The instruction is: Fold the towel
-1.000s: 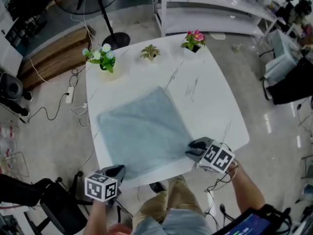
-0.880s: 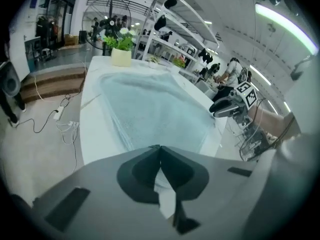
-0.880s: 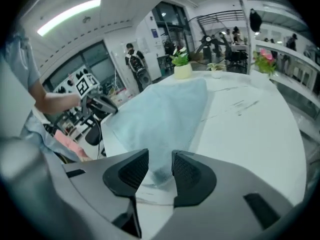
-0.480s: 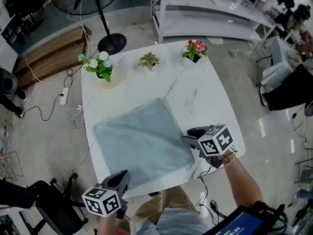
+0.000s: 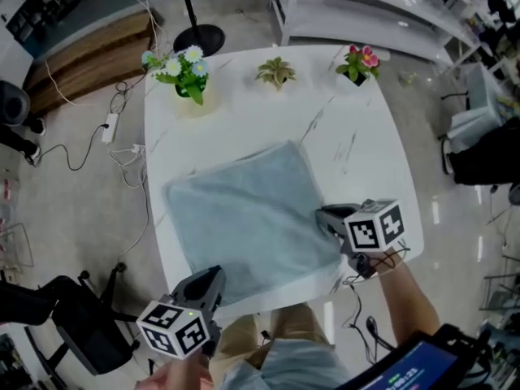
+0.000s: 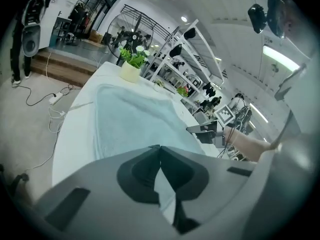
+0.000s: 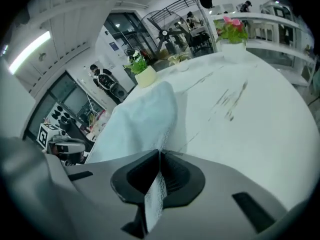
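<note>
A light blue towel (image 5: 244, 214) lies spread flat on the white marble table (image 5: 366, 153). My left gripper (image 5: 213, 276) is at the towel's near left corner, by the table's front edge. In the left gripper view its jaws (image 6: 160, 149) are shut with a strip of towel (image 6: 135, 114) pinched between them. My right gripper (image 5: 323, 214) is at the near right corner. Its jaws (image 7: 159, 156) are closing on that corner, and a fold of towel (image 7: 145, 116) shows pressed between the pads.
Three potted plants stand along the table's far edge: white-blue flowers (image 5: 183, 67), a small green plant (image 5: 276, 71) and pink flowers (image 5: 357, 63). A fan stand (image 5: 199, 35) and a shelf rack (image 5: 366, 15) lie beyond. A black chair (image 5: 73, 323) sits at lower left.
The right gripper rolled, slid along the towel's near right corner and closed on it. The left gripper rose a little with the near left corner.
</note>
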